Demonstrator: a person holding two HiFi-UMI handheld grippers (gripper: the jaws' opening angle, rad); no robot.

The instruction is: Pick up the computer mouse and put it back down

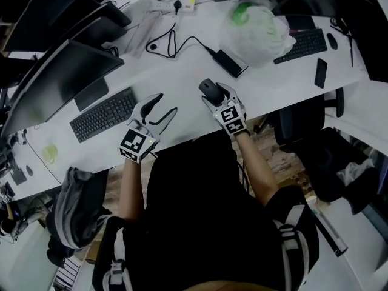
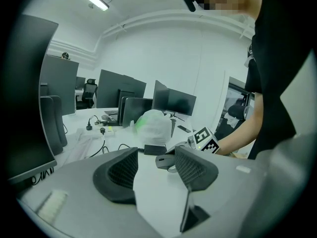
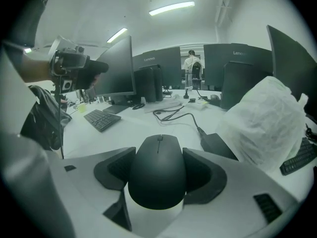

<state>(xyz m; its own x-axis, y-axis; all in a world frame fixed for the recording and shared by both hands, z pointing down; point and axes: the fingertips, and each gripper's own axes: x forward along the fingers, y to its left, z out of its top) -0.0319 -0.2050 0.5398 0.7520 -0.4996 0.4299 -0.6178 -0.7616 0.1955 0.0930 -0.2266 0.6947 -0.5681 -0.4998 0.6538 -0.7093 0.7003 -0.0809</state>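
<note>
The black computer mouse (image 1: 208, 90) (image 3: 157, 170) sits between the jaws of my right gripper (image 1: 215, 96) (image 3: 159, 172), which is shut on it, both pads pressing its sides. It hangs low over the white desk (image 1: 182, 77), near the front edge; whether it touches the desk I cannot tell. My left gripper (image 1: 167, 103) (image 2: 156, 170) hovers open to the left of it with nothing between its fingers. In the left gripper view the mouse (image 2: 166, 161) shows beyond the jaws.
A black keyboard (image 1: 103, 114) and monitors (image 1: 60, 71) stand to the left. Behind the mouse lie a power adapter (image 1: 229, 62) with its cable and a white plastic bag (image 1: 254, 26). A second keyboard (image 1: 300, 44) and a phone (image 1: 321, 73) lie at the right.
</note>
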